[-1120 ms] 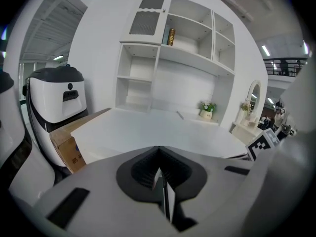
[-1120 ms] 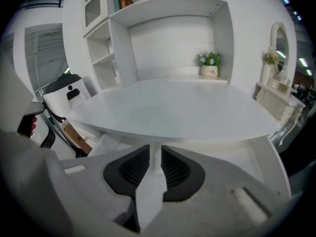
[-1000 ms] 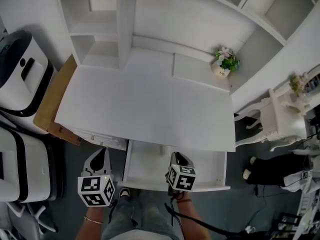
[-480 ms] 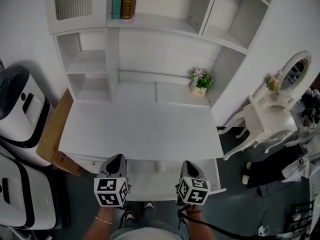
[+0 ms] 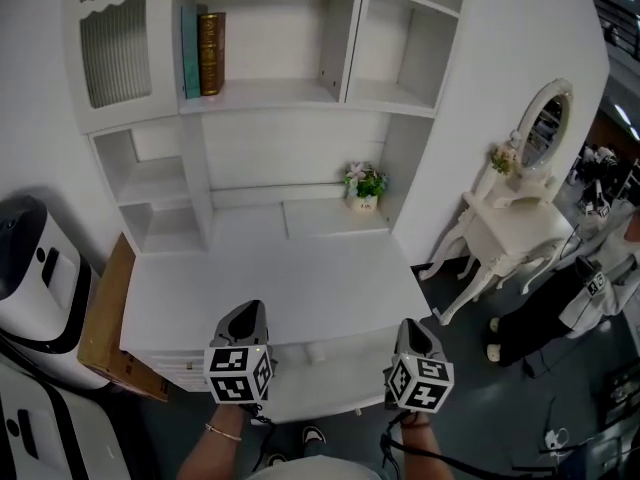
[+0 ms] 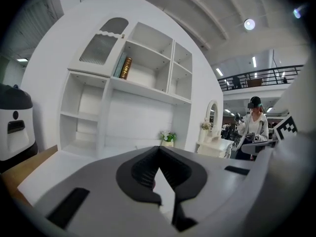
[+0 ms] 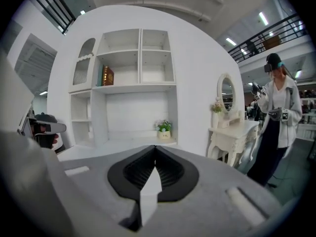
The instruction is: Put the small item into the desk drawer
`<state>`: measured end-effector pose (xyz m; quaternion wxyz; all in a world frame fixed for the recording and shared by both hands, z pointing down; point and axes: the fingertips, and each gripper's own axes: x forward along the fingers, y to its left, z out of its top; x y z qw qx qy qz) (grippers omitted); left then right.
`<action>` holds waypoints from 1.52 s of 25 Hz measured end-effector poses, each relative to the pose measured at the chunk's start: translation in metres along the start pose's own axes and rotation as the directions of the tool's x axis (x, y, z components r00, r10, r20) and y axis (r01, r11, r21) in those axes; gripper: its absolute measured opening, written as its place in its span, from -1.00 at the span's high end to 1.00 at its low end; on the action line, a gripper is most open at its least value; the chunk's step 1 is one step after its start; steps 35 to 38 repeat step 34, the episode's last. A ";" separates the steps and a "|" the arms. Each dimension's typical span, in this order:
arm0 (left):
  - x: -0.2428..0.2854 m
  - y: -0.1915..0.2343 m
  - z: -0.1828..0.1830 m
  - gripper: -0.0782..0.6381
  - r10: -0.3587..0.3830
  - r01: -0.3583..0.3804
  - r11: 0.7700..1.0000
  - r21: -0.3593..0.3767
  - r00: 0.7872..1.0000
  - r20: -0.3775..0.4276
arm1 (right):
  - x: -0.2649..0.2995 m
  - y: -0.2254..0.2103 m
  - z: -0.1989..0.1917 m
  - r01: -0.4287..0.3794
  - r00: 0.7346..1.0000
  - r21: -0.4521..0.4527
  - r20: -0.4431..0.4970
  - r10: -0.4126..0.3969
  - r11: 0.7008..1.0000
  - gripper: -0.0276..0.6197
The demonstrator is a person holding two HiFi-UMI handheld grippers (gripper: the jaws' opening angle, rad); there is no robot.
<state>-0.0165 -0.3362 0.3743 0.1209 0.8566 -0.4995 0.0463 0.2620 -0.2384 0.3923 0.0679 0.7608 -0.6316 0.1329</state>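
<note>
The left grey two-jaw gripper [image 5: 245, 316] and the right one [image 5: 411, 328] hover over the white wooden desk [image 5: 280, 278]. Both have their jaws closed together on nothing. The white desk drawer [image 5: 350, 373] appears open.

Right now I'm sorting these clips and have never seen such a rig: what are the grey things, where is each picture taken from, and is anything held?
A person holds two grey plastic grippers, the left gripper and the right gripper, each bearing a marker cube. One picture comes from a head camera looking down; the others from cameras riding on each gripper. Both are shut and empty. At the back of the white desk stands a small pot of flowers; its drawer is pulled out.
</note>
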 end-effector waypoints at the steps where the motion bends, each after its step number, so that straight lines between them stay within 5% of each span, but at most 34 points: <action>1: 0.001 -0.001 0.001 0.79 -0.004 0.004 1.000 0.003 1.000 -0.001 | -0.002 -0.003 0.001 0.010 1.000 0.006 0.004 -0.010 1.000 0.90; 38: 0.000 -0.008 0.000 0.79 -0.008 0.008 1.000 0.013 1.000 -0.018 | -0.019 0.002 0.003 0.004 1.000 0.057 0.012 -0.004 0.998 0.90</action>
